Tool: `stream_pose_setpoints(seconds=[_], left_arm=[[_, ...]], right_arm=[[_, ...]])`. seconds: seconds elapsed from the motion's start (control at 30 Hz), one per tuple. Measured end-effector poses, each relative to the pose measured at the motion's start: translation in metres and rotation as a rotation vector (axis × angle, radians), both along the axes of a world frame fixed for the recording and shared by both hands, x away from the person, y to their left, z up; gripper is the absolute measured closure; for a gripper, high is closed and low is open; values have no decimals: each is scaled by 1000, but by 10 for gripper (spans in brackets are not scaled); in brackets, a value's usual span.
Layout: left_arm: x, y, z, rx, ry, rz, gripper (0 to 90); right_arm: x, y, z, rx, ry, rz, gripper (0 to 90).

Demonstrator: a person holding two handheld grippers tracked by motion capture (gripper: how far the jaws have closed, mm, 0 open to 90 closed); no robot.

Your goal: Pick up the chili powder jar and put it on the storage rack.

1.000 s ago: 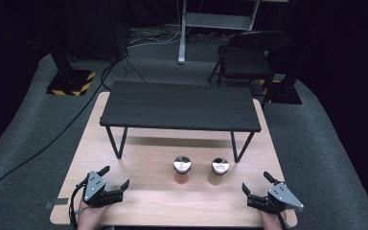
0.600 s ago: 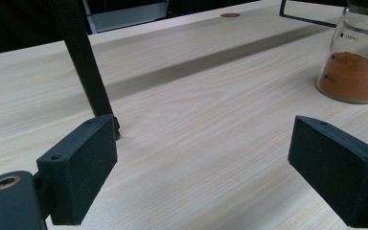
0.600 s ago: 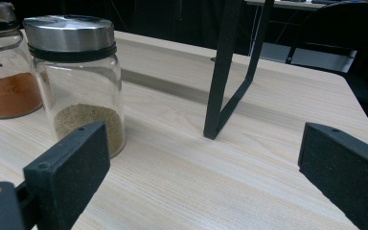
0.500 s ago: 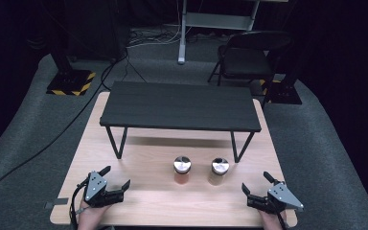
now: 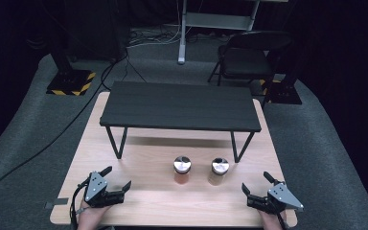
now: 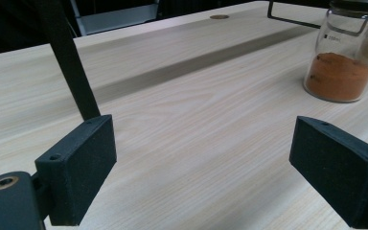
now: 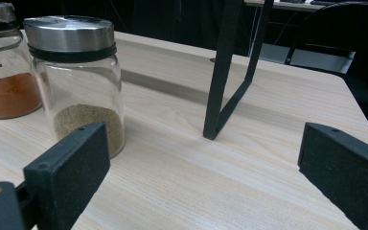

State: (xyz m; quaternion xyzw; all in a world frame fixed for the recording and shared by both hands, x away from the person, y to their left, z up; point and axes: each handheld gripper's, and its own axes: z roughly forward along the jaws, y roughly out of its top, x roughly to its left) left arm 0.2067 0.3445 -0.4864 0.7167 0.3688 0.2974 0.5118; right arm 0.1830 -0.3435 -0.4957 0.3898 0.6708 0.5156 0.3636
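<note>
**Reader:** High view first: where are your two grippers?

**Describer:** Your left black two-jaw gripper (image 5: 116,178) sits low over the near left corner of the pale wooden table (image 5: 143,201), its jaws spread wide with nothing between them. Your right black two-jaw gripper (image 5: 255,182) sits at the near right corner, jaws equally wide apart and empty. Both are well apart from the jars.

**Reader:** And the jars?

**Describer:** Two stand upright between your hands, near the table's middle. The glass jar of orange powder with a metal lid (image 5: 182,169) is on the left; the glass jar of tan powder with a metal lid (image 5: 219,170) is just beside it on the right. They look slightly apart, though the high view is too small to be sure.

**Reader:** What lies behind them?

**Describer:** A low black shelf on thin metal legs (image 5: 179,105) spans the table's far half. In the right gripper view, the tan jar stands near your left jaw, with a shelf leg (image 7: 223,72) just past it. In the left gripper view, the orange jar stands far right.
</note>
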Motion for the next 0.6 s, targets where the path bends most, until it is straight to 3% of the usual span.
stream_pose_setpoints(seconds=[0.33,0.6], left_arm=[[6,-1,-2,-46,17,-66,83],[13,-18,3,-4,30,-123,83]], right_arm=[[0,1,0,-4,1,0,31],[0,1,0,-6,-2,1,31]])
